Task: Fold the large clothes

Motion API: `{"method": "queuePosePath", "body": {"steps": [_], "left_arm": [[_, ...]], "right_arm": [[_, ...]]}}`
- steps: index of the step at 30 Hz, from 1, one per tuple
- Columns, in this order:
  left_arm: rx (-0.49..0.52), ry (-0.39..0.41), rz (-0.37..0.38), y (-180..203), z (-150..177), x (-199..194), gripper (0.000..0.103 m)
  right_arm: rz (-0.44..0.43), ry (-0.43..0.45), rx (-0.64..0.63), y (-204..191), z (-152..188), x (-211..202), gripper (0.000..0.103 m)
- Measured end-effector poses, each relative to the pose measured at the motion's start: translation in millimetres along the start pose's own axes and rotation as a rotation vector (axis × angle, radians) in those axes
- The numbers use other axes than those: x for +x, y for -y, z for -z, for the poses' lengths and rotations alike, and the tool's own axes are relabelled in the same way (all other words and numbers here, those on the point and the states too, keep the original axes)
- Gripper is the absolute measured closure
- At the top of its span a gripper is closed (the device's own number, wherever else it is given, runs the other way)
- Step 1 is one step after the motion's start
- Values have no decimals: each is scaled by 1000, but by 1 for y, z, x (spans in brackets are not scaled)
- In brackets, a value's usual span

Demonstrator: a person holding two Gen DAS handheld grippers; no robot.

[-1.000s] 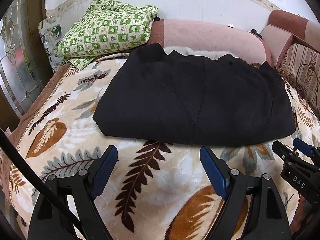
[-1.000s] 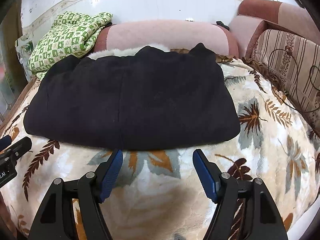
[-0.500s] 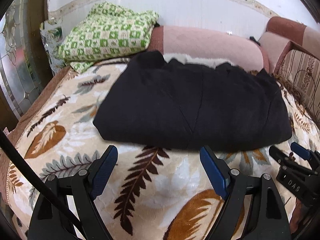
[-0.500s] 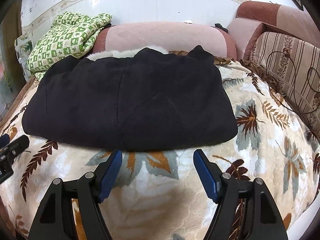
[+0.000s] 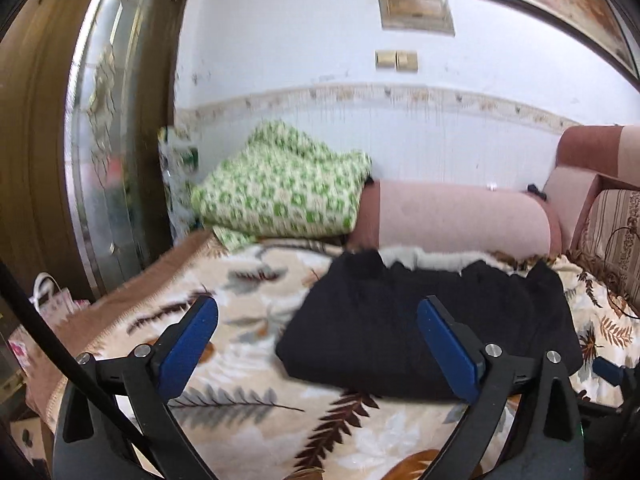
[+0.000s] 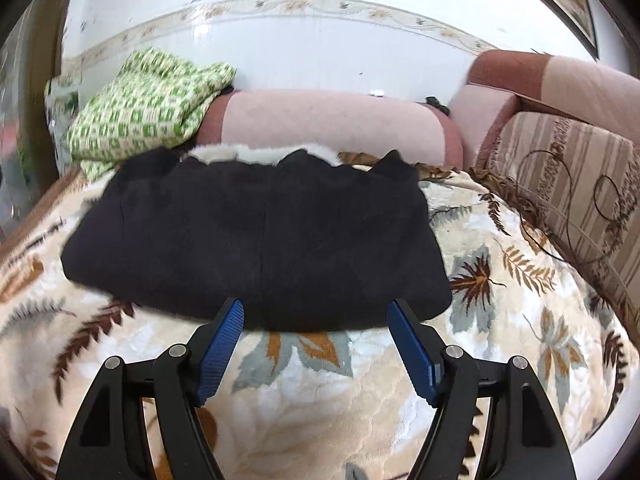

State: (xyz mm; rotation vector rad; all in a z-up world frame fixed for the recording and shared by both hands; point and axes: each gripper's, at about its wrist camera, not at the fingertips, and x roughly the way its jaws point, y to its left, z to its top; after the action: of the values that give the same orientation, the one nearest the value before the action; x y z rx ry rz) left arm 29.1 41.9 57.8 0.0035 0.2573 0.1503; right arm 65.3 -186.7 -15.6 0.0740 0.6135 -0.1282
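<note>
A large black garment (image 6: 256,244) lies folded into a flat rectangle on the leaf-patterned blanket (image 6: 312,412); white fleece lining shows at its far edge. It also shows in the left wrist view (image 5: 372,328), to the right of centre. My right gripper (image 6: 316,336) is open and empty, its blue pads just short of the garment's near edge. My left gripper (image 5: 320,336) is open and empty, raised and held back from the garment's left end. A part of the right gripper (image 5: 612,372) shows at the lower right of the left wrist view.
A green checked cloth (image 6: 148,108) lies on the pink bolster (image 6: 328,124) at the back. A striped cushion (image 6: 568,184) and sofa arm stand at the right. A wooden glass door (image 5: 80,140) and a white bag (image 5: 52,300) are at the left.
Both grippers have pulled back and tilted up, so more wall shows. The left one swung left toward the door. The garment has not moved.
</note>
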Motion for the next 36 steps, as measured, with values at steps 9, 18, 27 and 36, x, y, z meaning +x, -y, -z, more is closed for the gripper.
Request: {"method": "queuePosePath", "body": {"steps": [9, 18, 27, 36], "left_arm": [[-55, -56, 136, -10, 23, -23, 0], [7, -219, 314, 11, 46, 2, 0], [24, -306, 237, 21, 63, 22, 0], [0, -377, 103, 13, 72, 39, 0]], "right_arm": [[41, 2, -15, 1, 39, -28, 17], [48, -40, -29, -5, 46, -11, 17], [127, -74, -82, -11, 51, 1, 17], [89, -76, -79, -13, 50, -2, 17]]}}
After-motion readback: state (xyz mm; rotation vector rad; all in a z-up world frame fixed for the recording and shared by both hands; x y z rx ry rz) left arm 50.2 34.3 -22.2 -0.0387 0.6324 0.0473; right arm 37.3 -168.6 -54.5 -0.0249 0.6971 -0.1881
